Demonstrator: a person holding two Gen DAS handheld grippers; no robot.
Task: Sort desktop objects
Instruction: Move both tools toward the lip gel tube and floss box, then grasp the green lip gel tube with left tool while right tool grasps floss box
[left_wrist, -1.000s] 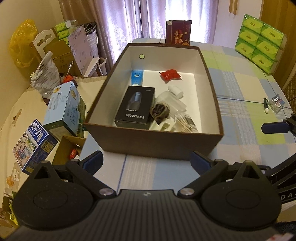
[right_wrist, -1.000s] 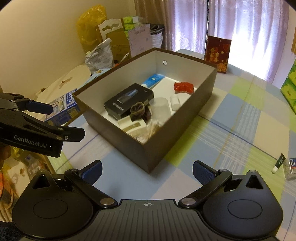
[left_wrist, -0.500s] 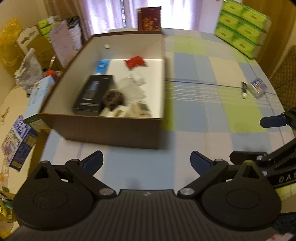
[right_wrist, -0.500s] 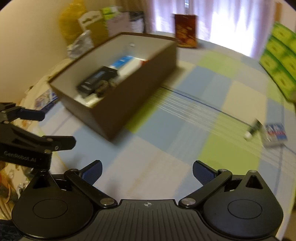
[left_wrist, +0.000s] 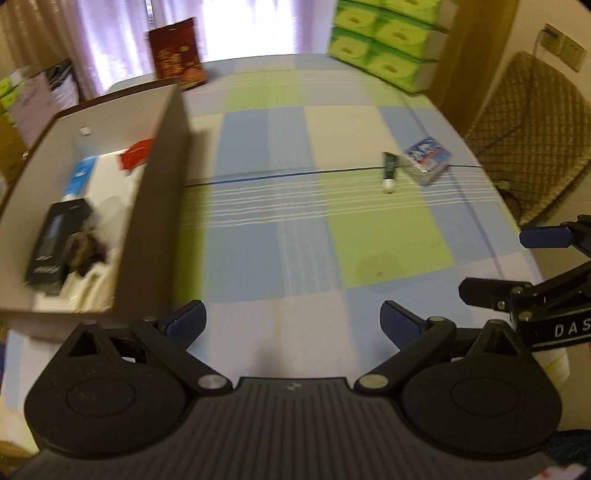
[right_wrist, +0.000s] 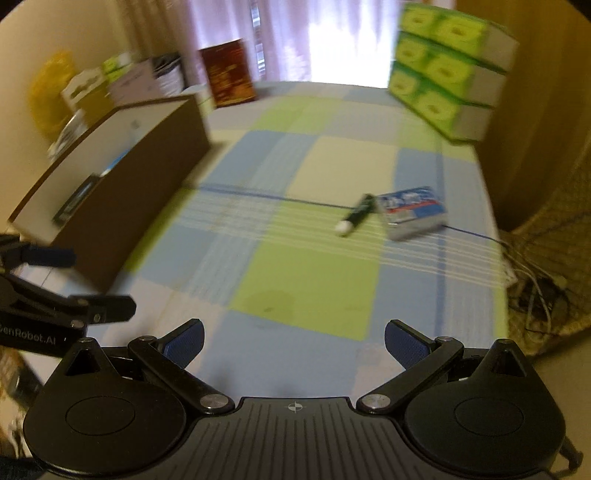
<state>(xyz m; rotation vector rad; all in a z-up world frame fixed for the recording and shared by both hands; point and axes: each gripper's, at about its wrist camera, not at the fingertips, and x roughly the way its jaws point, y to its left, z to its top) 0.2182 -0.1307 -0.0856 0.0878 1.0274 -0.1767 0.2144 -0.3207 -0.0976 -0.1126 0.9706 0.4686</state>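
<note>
The checked tablecloth (right_wrist: 306, 280) carries the brown box (left_wrist: 155, 206) at nine o'clock; a black carton (left_wrist: 55, 240) lies inside. At one o'clock, the small blue packet (right_wrist: 412, 212) touches the dark tube (right_wrist: 354, 216). Both the left gripper (left_wrist: 293, 321), its arm marked "GenRobot.AI", and the right gripper (right_wrist: 293, 338), marked "DAS", are released, empty.

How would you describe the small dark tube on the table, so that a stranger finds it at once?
Start from the brown box on the checked tablecloth, then look right across the cloth. There lies the small dark tube with a white cap, beside a flat blue packet; it is the only thin thing.
</note>
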